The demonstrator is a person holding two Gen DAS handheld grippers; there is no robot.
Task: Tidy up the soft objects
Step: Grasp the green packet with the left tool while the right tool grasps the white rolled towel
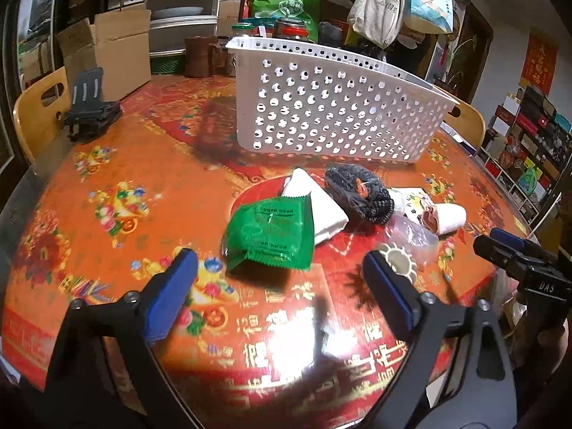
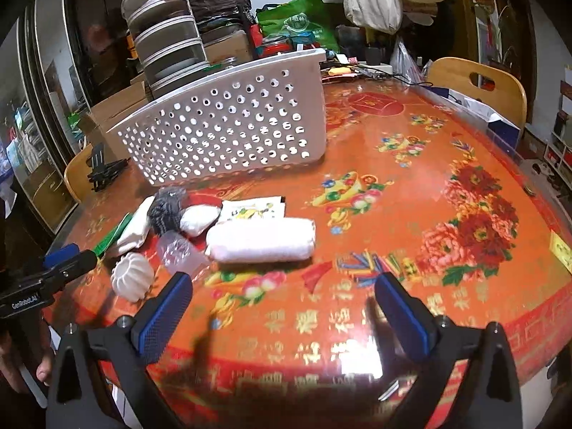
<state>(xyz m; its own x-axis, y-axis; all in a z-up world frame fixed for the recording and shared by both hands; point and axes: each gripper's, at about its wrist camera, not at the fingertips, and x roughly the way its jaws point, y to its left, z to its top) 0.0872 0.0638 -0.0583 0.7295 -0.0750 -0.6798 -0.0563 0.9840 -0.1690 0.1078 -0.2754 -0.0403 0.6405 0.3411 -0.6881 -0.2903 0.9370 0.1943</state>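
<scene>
A white perforated basket (image 1: 332,107) stands at the back of the red patterned table; it also shows in the right wrist view (image 2: 228,132). In front of it lie a green packet (image 1: 273,230), a folded white cloth (image 1: 318,203), a dark knitted scrunchie (image 1: 359,193), a rolled white towel (image 2: 261,239), a clear plastic bag (image 2: 180,252) and a white flower-shaped piece (image 2: 132,279). My left gripper (image 1: 280,275) is open just short of the green packet. My right gripper (image 2: 284,296) is open and empty, just short of the rolled towel.
A black folded stand (image 1: 89,111) sits at the table's left edge. Wooden chairs (image 2: 479,85) stand around the table. Cardboard boxes (image 1: 107,50), stacked drawers and hanging bags crowd the back. A small white pouch (image 2: 198,220) and a printed packet (image 2: 254,209) lie by the towel.
</scene>
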